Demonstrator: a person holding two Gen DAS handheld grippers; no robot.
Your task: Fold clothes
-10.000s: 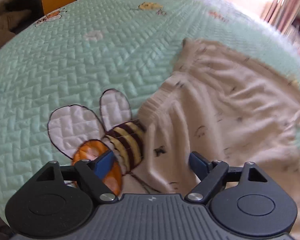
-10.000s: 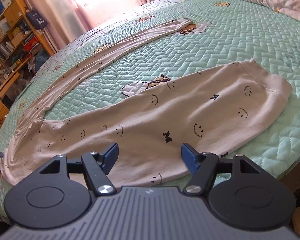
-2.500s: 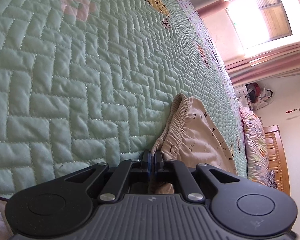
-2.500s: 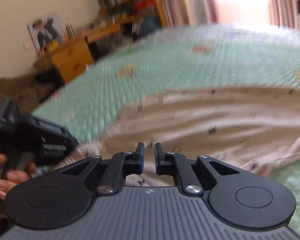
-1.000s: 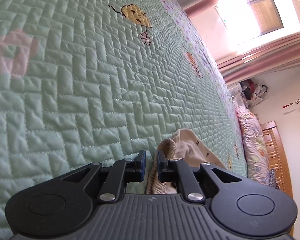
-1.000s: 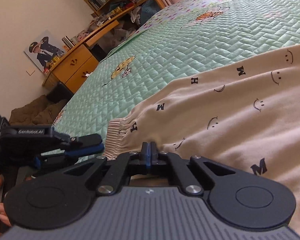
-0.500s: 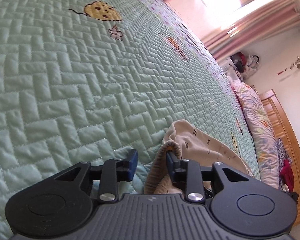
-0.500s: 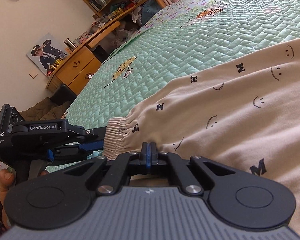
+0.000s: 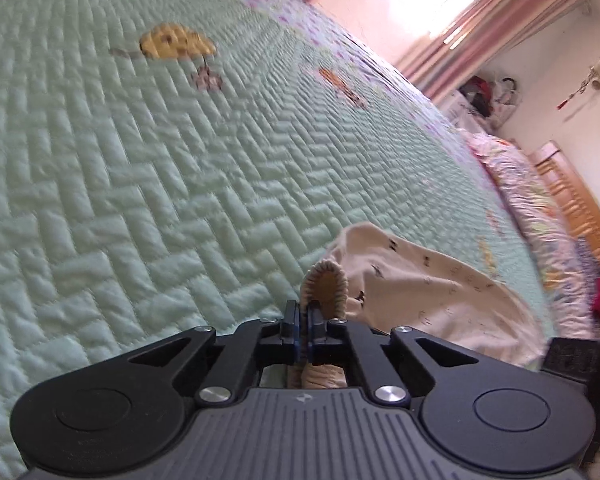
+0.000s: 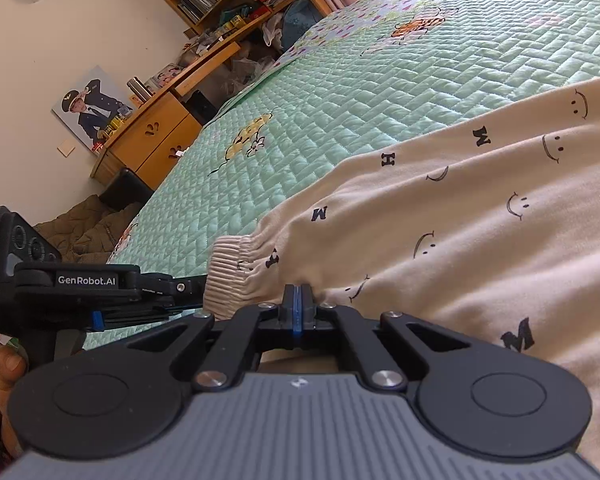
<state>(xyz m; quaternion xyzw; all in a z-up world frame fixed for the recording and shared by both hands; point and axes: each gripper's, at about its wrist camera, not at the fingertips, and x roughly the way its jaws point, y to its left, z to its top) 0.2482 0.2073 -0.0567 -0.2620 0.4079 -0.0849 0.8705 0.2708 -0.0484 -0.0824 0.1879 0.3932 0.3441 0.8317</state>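
The cream smiley-print trousers (image 10: 440, 216) lie spread near the edge of the green quilted bedspread (image 9: 148, 184). The left gripper (image 9: 303, 322) has just closed and pinches the ribbed cuff (image 9: 327, 285). Just beside it, the right gripper (image 10: 297, 308) is clamped on the trouser fabric behind that cuff.

- On your left gripper (image 10: 196, 280), seen from your right wrist, white lettering on its black body reads "GenRobot.AI".
- On the cream garment (image 10: 440, 216) you hold, scattered black printed letters read "M" and "H", among small smiley faces.
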